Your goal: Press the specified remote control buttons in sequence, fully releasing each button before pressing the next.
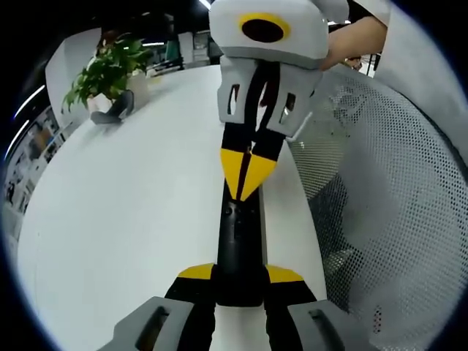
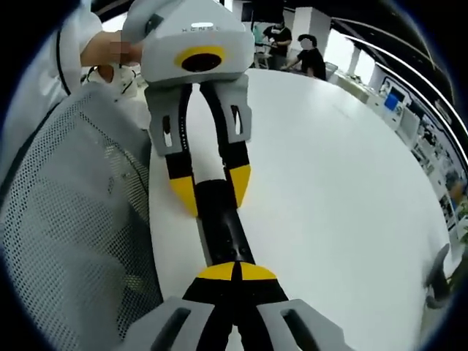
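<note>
Jaws of the left gripper (image 1: 239,281) are clamping one end of the black remote control (image 1: 238,241) lying on the white counter (image 1: 131,212); the right gripper (image 1: 247,174), jaws closed together, is pressing its tips onto the remote's top.

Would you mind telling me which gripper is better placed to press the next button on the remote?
The right gripper: its shut tips sit on the remote, which the left gripper clamps.

- Your remote control (image 1: 239,248) lies on the table (image 1: 131,212), near its edge, lengthwise between your two grippers.
- A mesh chair (image 1: 395,205) stands just beside that edge.
- A potted plant (image 1: 110,73) sits at the table's far side.
</note>
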The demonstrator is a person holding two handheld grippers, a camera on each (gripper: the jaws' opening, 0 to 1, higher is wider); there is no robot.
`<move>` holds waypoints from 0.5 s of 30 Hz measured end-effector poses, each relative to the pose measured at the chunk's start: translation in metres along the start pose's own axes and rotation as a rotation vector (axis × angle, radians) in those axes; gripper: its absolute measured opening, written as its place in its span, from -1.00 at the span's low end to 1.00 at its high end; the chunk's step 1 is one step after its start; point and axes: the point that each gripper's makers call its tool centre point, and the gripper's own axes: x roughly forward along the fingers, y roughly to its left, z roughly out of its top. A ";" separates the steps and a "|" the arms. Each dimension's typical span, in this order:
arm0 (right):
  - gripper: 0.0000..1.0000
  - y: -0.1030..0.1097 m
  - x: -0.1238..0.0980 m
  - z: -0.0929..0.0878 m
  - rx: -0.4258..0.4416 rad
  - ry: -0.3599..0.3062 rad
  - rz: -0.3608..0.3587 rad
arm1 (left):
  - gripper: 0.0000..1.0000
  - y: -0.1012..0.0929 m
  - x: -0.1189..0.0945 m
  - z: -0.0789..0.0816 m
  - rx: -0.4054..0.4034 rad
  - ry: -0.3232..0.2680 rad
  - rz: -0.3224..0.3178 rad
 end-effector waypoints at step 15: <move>-1.00 0.015 0.001 0.007 -0.030 -0.006 -0.010 | -0.53 0.000 0.000 0.000 0.000 0.012 -0.001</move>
